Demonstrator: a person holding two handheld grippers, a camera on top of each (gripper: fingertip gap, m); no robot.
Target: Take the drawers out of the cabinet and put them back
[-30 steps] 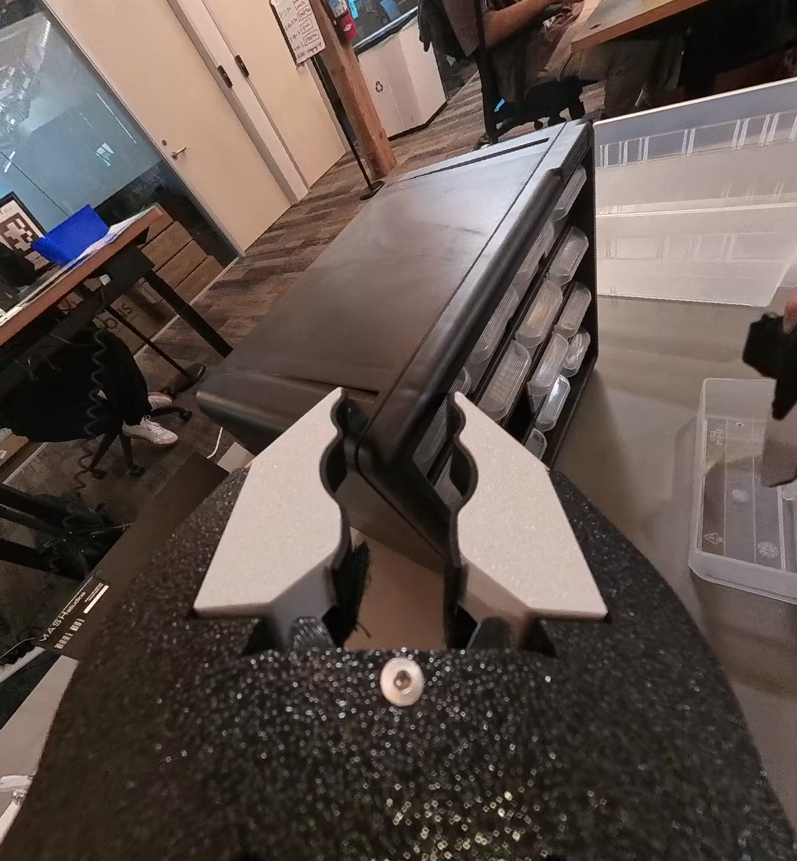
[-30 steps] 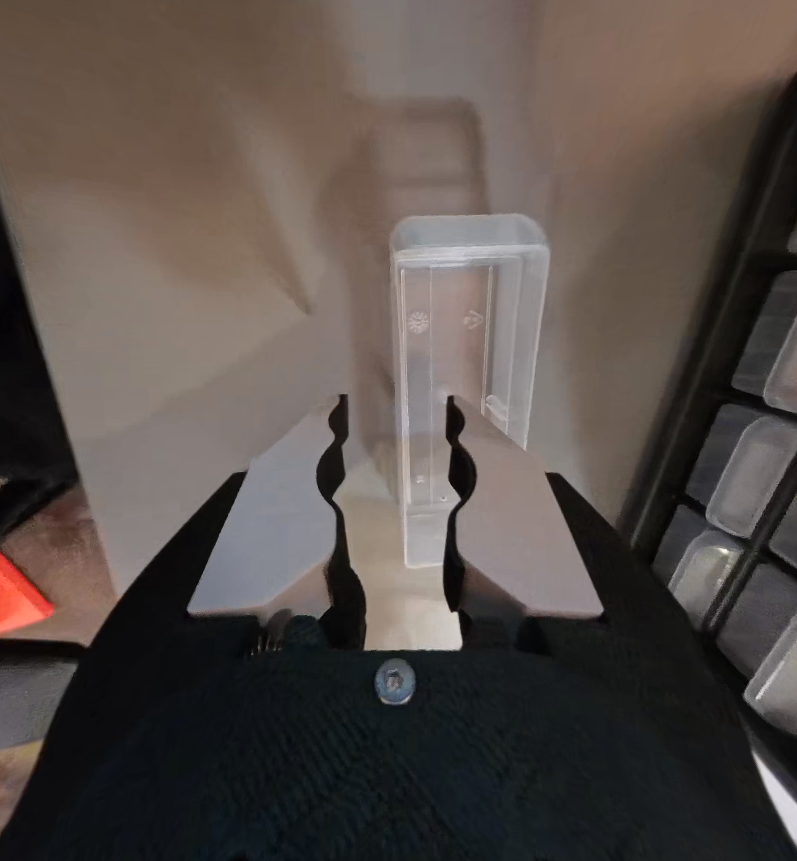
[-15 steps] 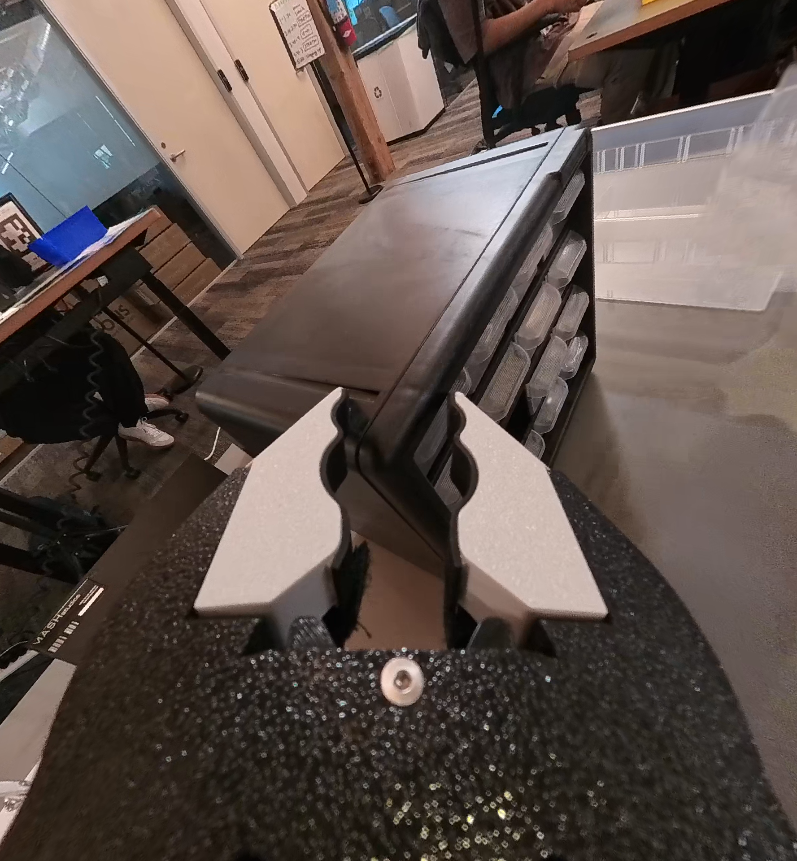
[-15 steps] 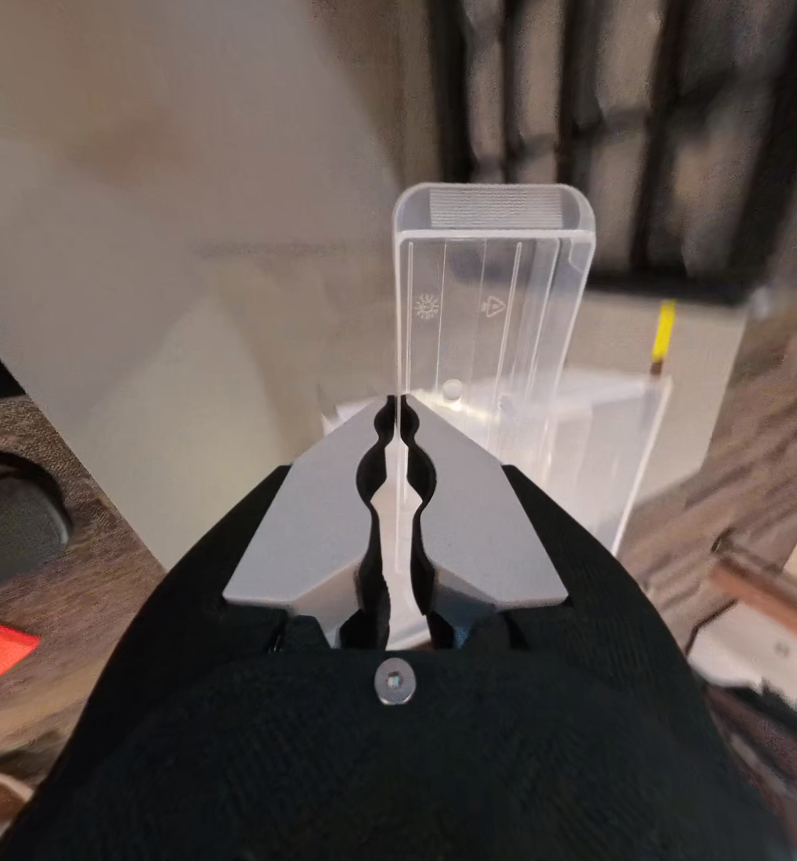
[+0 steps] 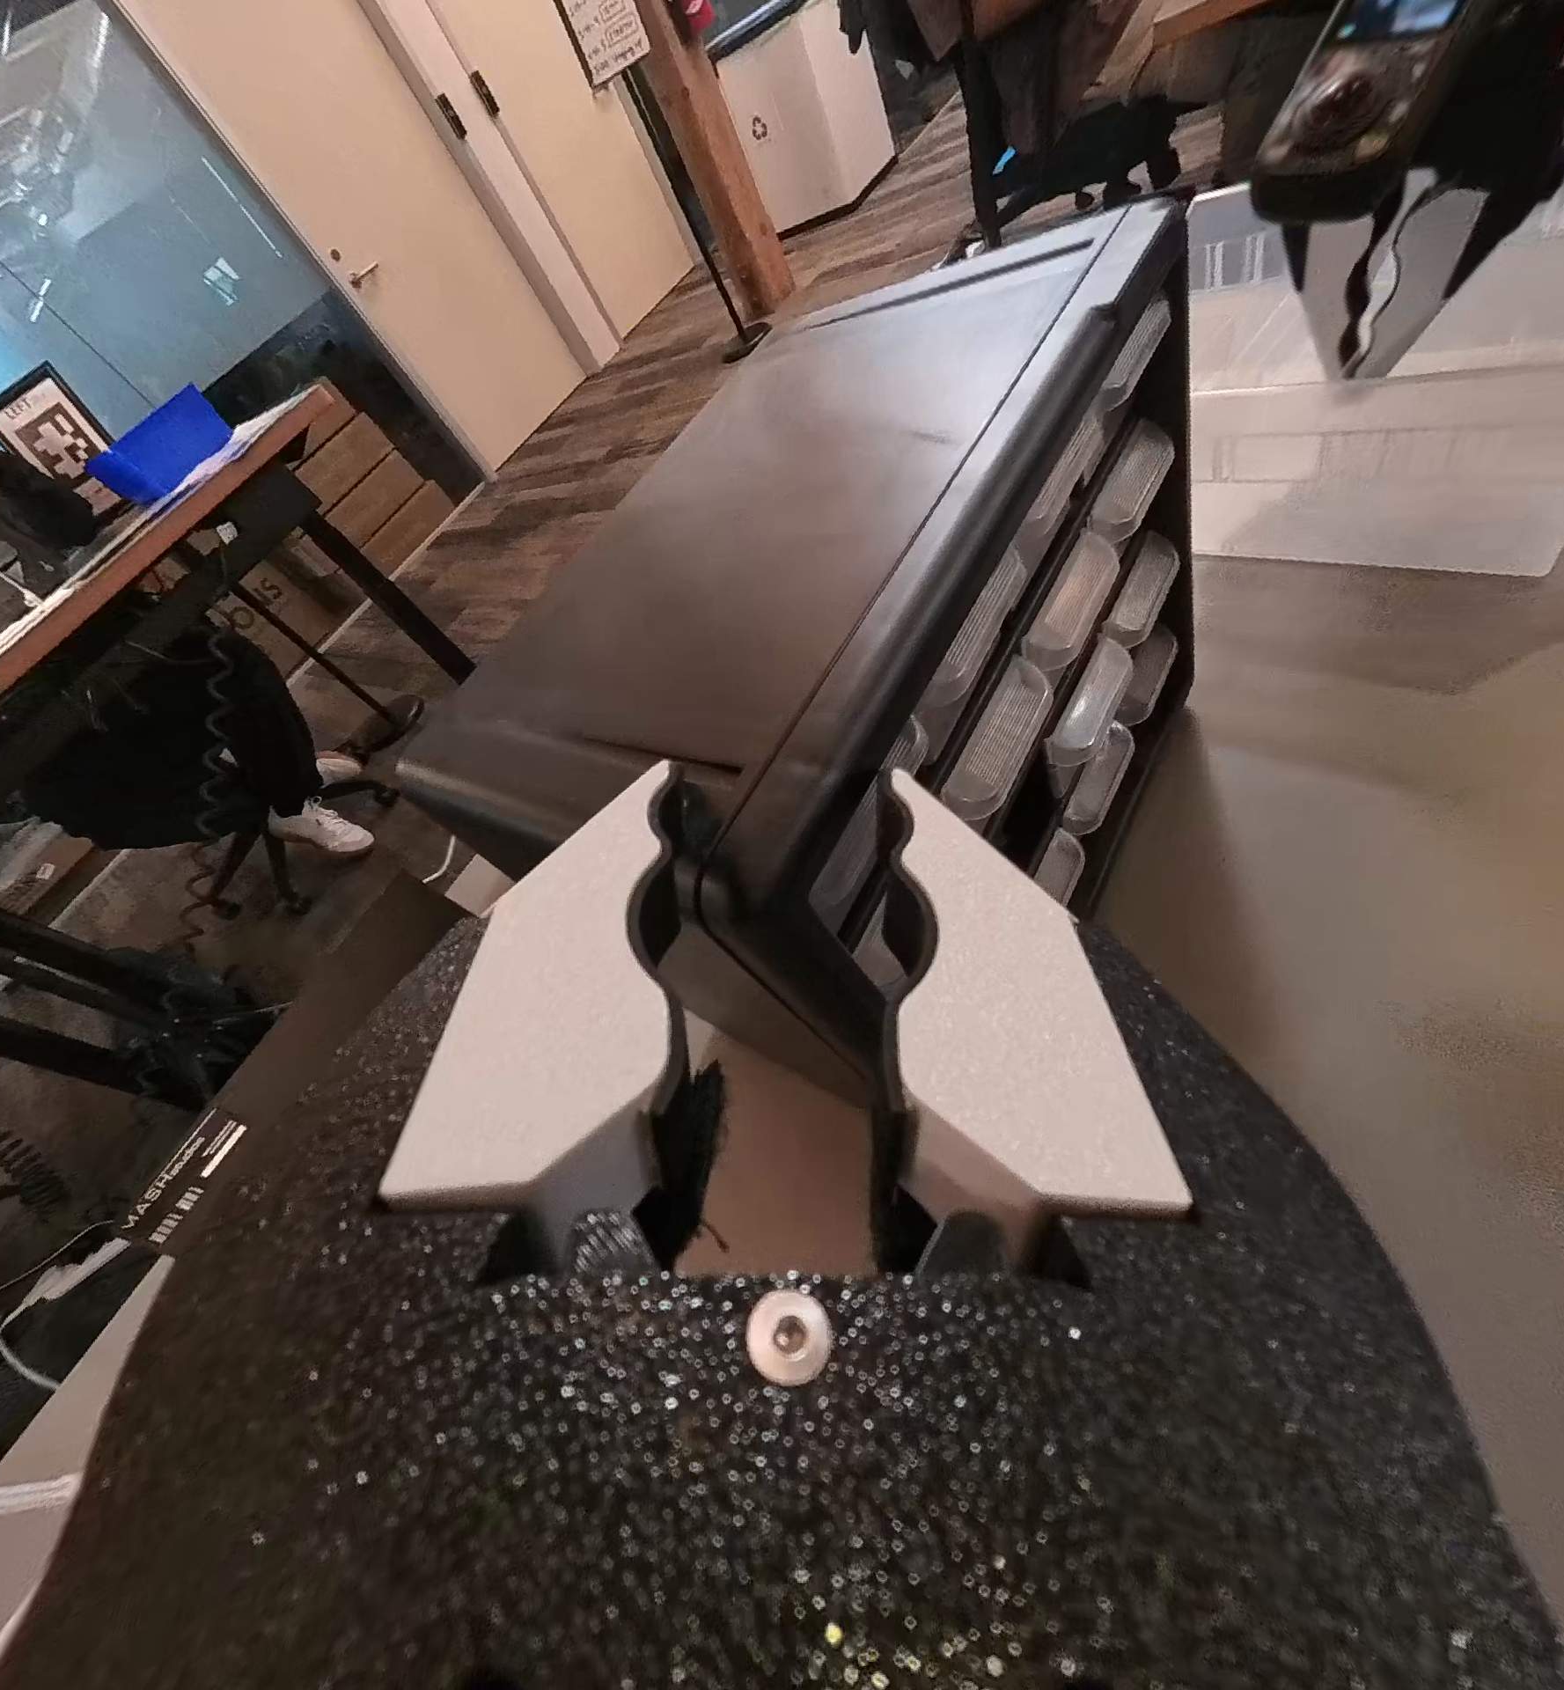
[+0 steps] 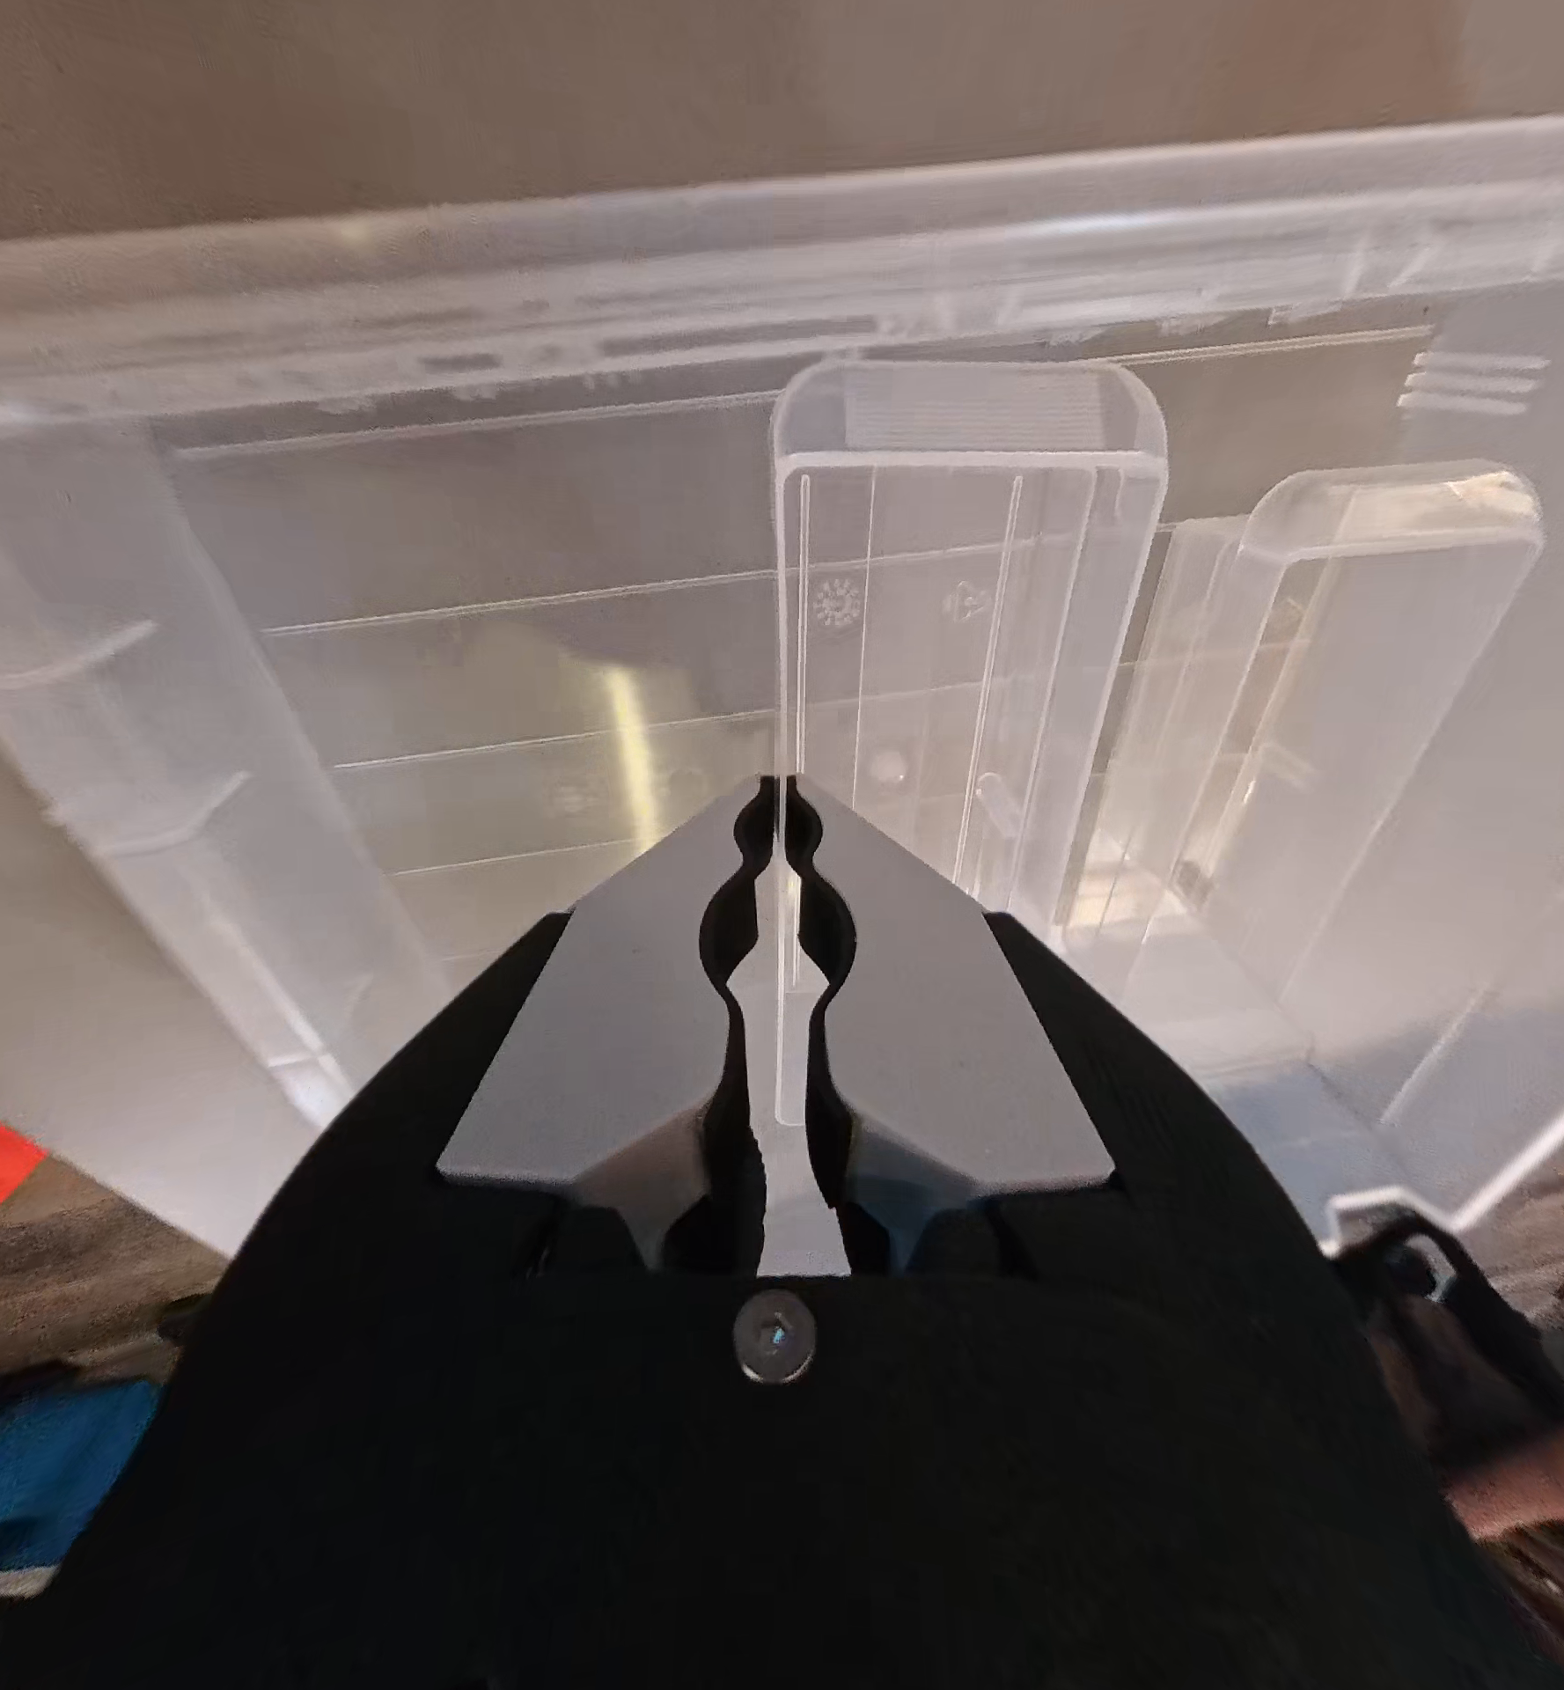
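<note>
Below, the black cabinet's [image 5: 851, 567] front top corner is clamped between the left gripper's [image 5: 782, 901] jaws — while a clear drawer [image 6: 961, 640] is pinched by one wall in the right gripper [image 6: 780, 786], above a translucent bin [image 6: 485, 302] holding another drawer [image 6: 1327, 695].

Left gripper [image 5: 782, 846] jaws clamp the near top corner of the black cabinet [image 5: 805, 512]. Clear drawers [image 5: 1070, 594] fill its front, ahead-right of the jaws. Right gripper [image 5: 1381, 274] hangs far ahead-right, blurred.

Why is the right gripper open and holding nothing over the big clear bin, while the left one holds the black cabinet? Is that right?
Not quite. The right wrist view shows the right gripper shut on a clear drawer, over the big clear bin. The left gripper does hold the black cabinet.
</note>
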